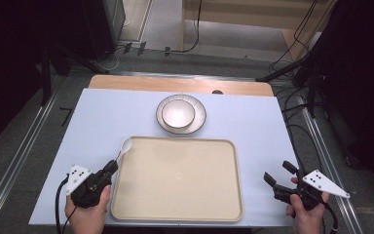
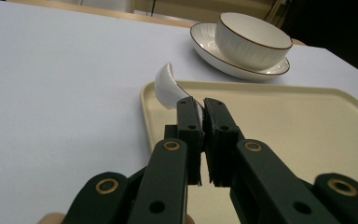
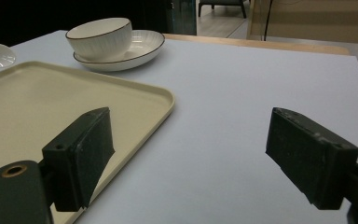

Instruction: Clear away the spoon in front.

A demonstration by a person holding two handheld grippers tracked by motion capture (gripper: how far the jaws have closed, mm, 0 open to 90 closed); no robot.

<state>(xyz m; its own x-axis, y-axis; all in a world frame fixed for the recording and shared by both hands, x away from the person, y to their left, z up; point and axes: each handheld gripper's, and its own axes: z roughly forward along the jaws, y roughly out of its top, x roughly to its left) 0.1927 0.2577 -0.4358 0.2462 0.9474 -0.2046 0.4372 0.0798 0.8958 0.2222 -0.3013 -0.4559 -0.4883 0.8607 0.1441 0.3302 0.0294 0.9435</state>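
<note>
Two grippers are showing at the near edge of the table, and no lettering is legible on anything in front of you. Your left gripper (image 1: pixel 110 169) is clamping the handle of the white spoon (image 1: pixel 125 146), jaws pressed nearly together on it. The spoon's long axis is running from the jaws away from you and slightly rightward, bowl end farthest from you, hovering over the tray's far-left corner; in the left gripper view the spoon's bowl (image 2: pixel 168 87) is tilting up at that corner. The cream tray (image 1: pixel 230 195) is sitting in the middle of the pale blue table (image 1: pixel 253 117) with nothing lying in it. Beyond it, the ribbed white bowl (image 1: pixel 177 112) is standing upright in the saucer (image 1: pixel 198 119), and you are seeing nothing inside it. Your right gripper (image 1: pixel 278 173) is hanging to the right of the tray, jaws spread wide and holding nothing.
</note>
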